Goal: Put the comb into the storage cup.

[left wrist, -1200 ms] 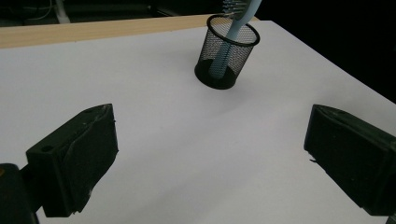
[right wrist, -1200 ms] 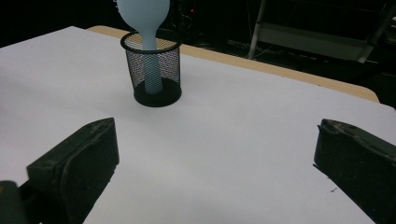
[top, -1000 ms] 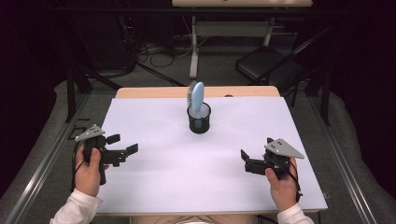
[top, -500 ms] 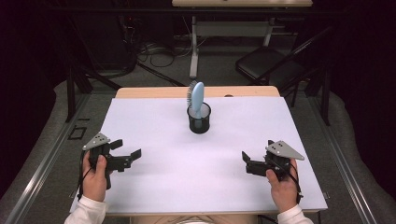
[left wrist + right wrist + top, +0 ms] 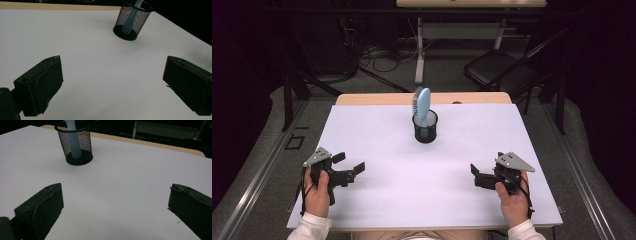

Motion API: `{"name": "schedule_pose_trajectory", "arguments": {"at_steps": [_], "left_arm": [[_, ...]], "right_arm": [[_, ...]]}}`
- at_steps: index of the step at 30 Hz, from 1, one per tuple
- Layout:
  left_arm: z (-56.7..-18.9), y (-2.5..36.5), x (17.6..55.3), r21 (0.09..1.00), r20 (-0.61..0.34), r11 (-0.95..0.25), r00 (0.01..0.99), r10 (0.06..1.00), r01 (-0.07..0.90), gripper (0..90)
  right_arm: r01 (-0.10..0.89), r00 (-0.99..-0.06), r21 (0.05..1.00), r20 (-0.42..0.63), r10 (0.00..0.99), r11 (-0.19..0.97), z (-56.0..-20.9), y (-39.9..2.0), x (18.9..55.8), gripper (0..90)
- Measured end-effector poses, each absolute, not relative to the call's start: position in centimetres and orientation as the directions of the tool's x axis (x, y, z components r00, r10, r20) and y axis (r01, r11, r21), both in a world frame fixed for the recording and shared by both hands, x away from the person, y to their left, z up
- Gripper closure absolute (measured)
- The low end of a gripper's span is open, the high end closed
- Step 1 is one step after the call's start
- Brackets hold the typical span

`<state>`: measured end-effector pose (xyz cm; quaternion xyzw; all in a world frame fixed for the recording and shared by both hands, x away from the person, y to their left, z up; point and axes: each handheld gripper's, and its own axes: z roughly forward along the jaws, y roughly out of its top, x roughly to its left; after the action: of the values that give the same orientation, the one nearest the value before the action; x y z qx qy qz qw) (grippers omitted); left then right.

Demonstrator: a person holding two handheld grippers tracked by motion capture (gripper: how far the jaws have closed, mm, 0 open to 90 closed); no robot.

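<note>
Both hand-held grippers, left (image 5: 349, 168) and right (image 5: 474, 173), sit jaws apart and empty at the near worktop (image 5: 377, 125) edge, so reaching for the blue hairbrush (image 5: 424, 106) upright in the mesh cup (image 5: 425, 131) mid-worktop looks next.

Left gripper (image 5: 348, 166) low at near left, jaws wide apart; right gripper (image 5: 475, 175) near right, jaws spread, empty.

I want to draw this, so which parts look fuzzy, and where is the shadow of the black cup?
In the left gripper view, the black wire-mesh cup casts a faint shadow on the white table cover, spreading towards the camera; the near black jaws look blurry. In the right gripper view, the shadow is soft too. In the high view, the pale blue hairbrush is sharp and the room behind is dark.
</note>
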<state>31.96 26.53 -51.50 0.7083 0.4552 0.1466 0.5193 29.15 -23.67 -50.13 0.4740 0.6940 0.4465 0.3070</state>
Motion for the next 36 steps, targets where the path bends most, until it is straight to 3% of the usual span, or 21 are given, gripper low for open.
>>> {"name": "schedule_pose_trajectory", "arguments": {"at_steps": [36], "left_arm": [[-53.8,28.2,32.5,0.886,-0.22,-0.049,0.51,0.832,0.461,2.9]], "right_arm": [[0.433,-0.307,0.888,-0.016,0.952,0.155,-52.9,-24.9,30.1,0.0]]}}
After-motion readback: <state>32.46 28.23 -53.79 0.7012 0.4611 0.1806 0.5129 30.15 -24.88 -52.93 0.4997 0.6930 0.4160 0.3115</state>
